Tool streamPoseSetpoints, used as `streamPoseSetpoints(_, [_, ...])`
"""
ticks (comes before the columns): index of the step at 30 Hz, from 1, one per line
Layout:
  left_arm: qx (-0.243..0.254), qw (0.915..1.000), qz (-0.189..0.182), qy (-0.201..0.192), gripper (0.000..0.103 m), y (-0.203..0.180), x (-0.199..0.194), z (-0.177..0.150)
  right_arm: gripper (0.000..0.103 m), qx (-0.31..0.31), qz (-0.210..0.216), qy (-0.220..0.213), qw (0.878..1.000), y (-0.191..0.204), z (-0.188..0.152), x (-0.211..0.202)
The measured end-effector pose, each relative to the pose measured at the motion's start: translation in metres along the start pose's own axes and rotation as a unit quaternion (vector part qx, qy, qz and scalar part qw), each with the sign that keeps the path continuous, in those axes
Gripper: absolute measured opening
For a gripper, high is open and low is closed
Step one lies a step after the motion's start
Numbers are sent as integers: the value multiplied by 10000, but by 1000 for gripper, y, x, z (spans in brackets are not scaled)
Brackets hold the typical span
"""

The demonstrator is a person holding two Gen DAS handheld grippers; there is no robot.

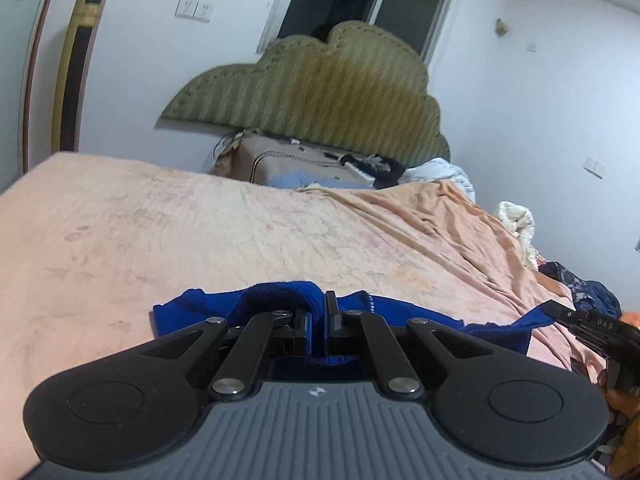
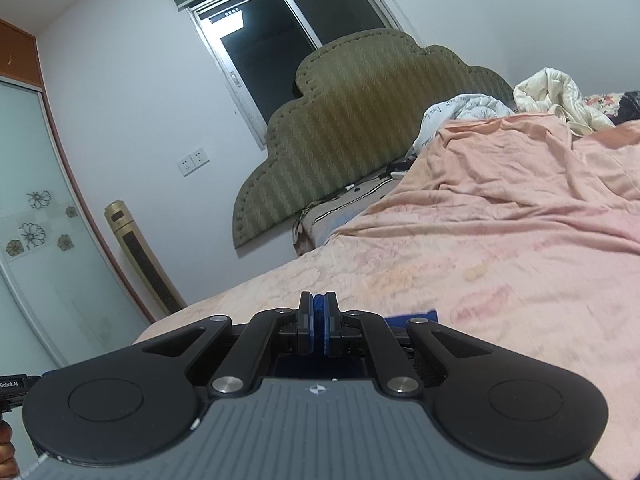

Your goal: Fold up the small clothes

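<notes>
The left gripper (image 1: 319, 312) is clamped on the thick hem of a blue garment (image 1: 224, 308), its jaws nearly together with cloth bunched between them. The right gripper (image 2: 319, 312) pinches another edge of the same blue garment (image 2: 414, 316), jaws almost closed on a thin fold. The garment hangs stretched between the two, just above the pink bedsheet (image 1: 200, 220), near the bed's front edge.
</notes>
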State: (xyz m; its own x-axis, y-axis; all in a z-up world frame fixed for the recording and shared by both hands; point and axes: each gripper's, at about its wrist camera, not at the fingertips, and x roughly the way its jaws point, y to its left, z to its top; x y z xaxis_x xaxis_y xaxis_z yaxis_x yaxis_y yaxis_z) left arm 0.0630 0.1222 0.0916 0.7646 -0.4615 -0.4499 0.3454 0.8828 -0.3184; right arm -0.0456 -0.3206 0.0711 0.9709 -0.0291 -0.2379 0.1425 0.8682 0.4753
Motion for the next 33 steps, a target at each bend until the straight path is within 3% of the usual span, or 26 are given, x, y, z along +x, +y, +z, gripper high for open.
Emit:
streamPoseSetpoints(16, [-504,9961,553,462,5,48,128,9,8,-87,-452,455,9979,-18,0,148])
streamPoseSetpoints(24, [-1033,9864,800,1001,6,75,176,-1,8,-3,-705,974,9927,-30,-18,212])
streamPoseSetpoints(29, [-1533,9788,665,1181,11,92,181,-1,10,-59,-859,1218,9888,-36,-25,233])
streamPoseSetpoints(30, [-1612,9775,665,1186,18,96,180,0,14,-51,-882,1277,9879,-38,-26,237])
streamPoseSetpoints(32, [-1634,9773,856,1041,44,98,174,5,17,16,-980,1281,9869,-42,-27,241])
streamPoseSetpoints(33, [-1613,9780,983,884,65,100,167,7,19,35,-1014,1261,9868,-45,-27,243])
